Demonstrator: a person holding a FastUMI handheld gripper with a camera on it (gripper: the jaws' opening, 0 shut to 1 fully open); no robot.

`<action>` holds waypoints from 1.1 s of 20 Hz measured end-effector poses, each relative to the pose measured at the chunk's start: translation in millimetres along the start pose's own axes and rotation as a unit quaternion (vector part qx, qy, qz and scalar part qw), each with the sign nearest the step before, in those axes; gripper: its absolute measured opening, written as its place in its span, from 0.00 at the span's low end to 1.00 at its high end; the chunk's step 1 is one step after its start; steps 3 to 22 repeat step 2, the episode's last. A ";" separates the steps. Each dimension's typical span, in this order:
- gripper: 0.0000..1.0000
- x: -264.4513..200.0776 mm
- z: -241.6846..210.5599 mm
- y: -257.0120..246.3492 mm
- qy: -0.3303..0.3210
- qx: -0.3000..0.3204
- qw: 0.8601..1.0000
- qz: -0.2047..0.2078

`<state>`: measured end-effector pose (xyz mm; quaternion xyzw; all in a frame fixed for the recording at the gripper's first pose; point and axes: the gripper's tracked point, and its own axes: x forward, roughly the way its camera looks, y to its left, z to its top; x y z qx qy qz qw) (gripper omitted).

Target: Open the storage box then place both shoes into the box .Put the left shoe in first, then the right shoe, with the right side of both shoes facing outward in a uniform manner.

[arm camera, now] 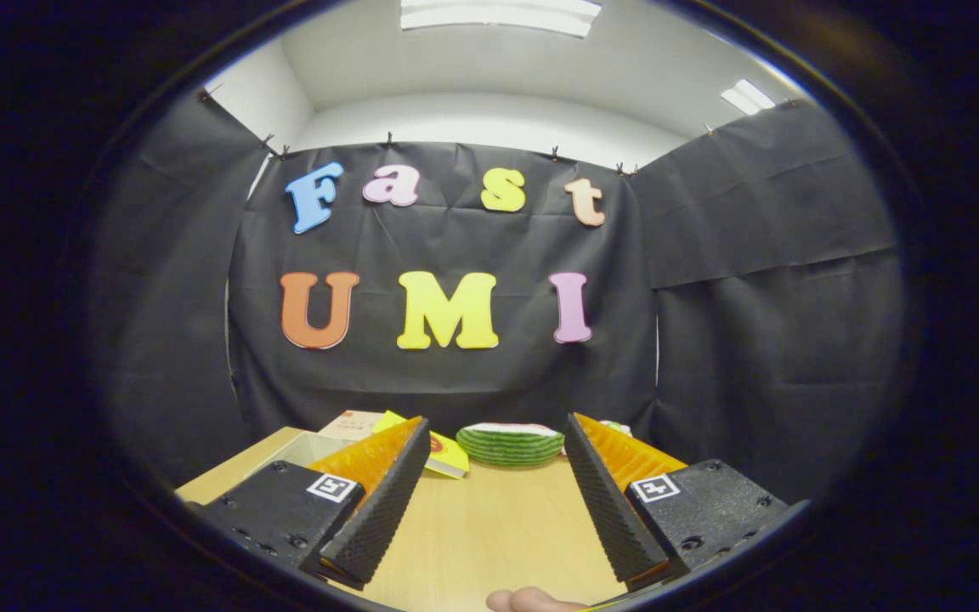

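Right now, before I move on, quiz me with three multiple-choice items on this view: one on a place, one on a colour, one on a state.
1. Where is the striped shoe?
A. Between the fingers' bases
B. Beyond the fingertips, at the table's far edge
C. Inside a box

2. What colour are the shoe's stripes?
A. Green
B. Blue
C. Red

3. How does the hand-held gripper stand?
A. Shut on the shoe
B. Shut on nothing
C. Open, holding nothing

Answers:
1 B, it lies past the fingers on the wooden table by the black cloth.
2 A, green bands run along its side.
3 C, bare table shows in the wide gap between the fingers.
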<state>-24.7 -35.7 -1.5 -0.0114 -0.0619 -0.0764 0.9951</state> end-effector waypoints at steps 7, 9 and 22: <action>1.00 2.2 -4.3 -5.0 0.005 -0.007 1.000 -0.009; 1.00 2.2 -4.3 -5.0 0.005 -0.007 1.000 -0.009; 1.00 2.2 -4.3 -5.0 0.005 -0.007 1.000 -0.009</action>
